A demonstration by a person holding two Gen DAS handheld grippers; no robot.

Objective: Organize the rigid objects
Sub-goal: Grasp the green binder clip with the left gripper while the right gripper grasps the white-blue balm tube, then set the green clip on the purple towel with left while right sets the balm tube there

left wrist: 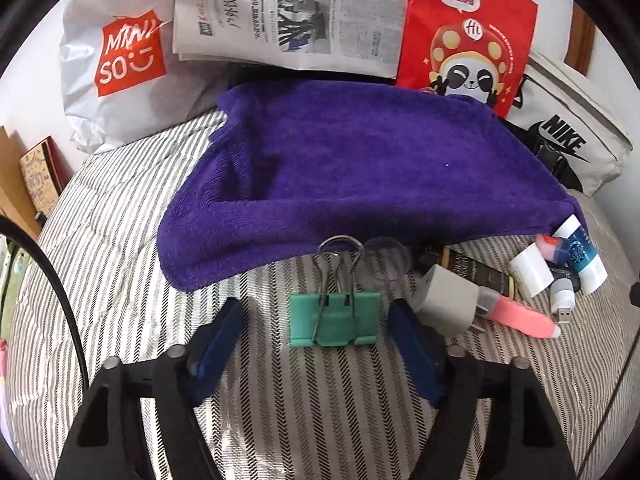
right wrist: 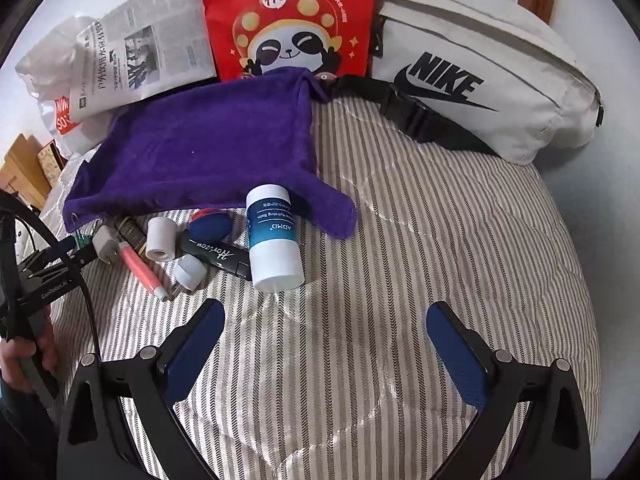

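Observation:
A green binder clip (left wrist: 334, 318) lies on the striped bedspread between the open fingers of my left gripper (left wrist: 316, 344), untouched. To its right lie a grey plug adapter (left wrist: 444, 300), a pink tube (left wrist: 524, 318) and a white-and-blue bottle (left wrist: 582, 256). In the right wrist view the same bottle (right wrist: 274, 240) lies beside a black "Horizon" marker (right wrist: 218, 258), a small white cylinder (right wrist: 160, 238) and the pink tube (right wrist: 144, 272). My right gripper (right wrist: 326, 334) is open and empty, below the bottle. A purple towel (left wrist: 360, 168) lies behind the pile.
A Miniso bag (left wrist: 120, 68), a newspaper (left wrist: 292, 12), a red panda bag (left wrist: 468, 28) and a white Nike pouch (right wrist: 472, 76) line the back. The left gripper and hand show at the left edge (right wrist: 36, 280) in the right wrist view.

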